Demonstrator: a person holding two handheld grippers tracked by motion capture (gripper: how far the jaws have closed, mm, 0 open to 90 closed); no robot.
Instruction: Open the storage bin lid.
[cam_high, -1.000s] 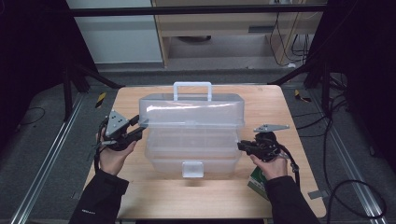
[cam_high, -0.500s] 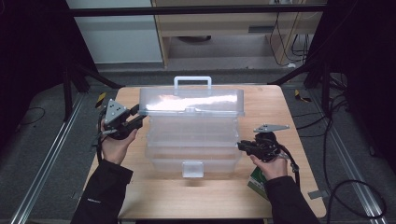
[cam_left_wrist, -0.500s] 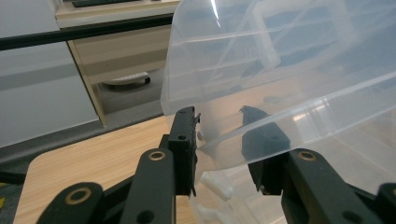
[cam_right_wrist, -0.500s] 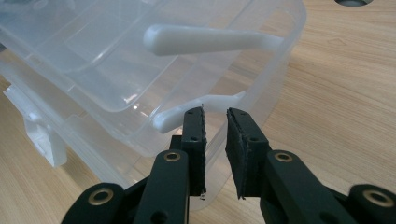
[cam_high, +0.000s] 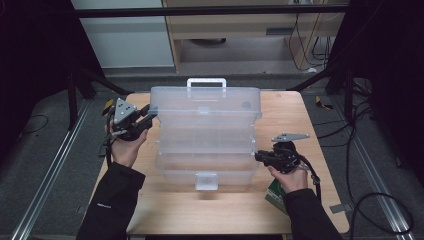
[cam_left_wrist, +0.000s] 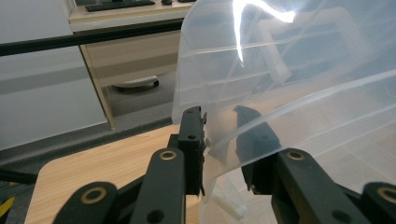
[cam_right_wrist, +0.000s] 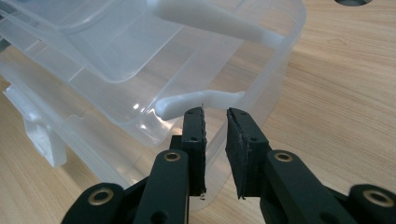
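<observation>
High view: a clear plastic tiered box (cam_high: 207, 137) stands in the middle of a wooden table (cam_high: 300, 107), its tiers fanned open like steps, the white handle (cam_high: 206, 81) at the far side and a white latch (cam_high: 206, 181) at the near edge.
Left gripper (cam_high: 148, 114): held up at the box's far left corner, its jaws reaching to the edge of the raised top tier (cam_high: 205, 103).
Left gripper view: the left gripper (cam_left_wrist: 219, 135) has its two black jaws set on either side of the thin clear edge of the top tier (cam_left_wrist: 289, 79), one outside and one seen through the plastic; they look clamped on that edge, with only the wall between them.
Right gripper (cam_high: 258, 156): low at the box's near right side, jaws pointing left at the bottom tier (cam_high: 207, 172).
Right gripper view: the right gripper (cam_right_wrist: 215, 119) has its jaws a narrow gap apart, astride the rim at the corner of the bottom tier (cam_right_wrist: 261, 88); whether the pads press the plastic I cannot tell. A white hinge arm (cam_right_wrist: 198, 100) lies just beyond the fingertips and a second white arm (cam_right_wrist: 215, 18) runs higher up.
Hands: left hand (cam_high: 125, 147) and right hand (cam_high: 287, 177) come in from the near edge in black sleeves.
Other: a green packet (cam_high: 274, 192) lies on the table under the right wrist.
Seen from above and not from the grippers: the whole stepped spread of the tiers.
</observation>
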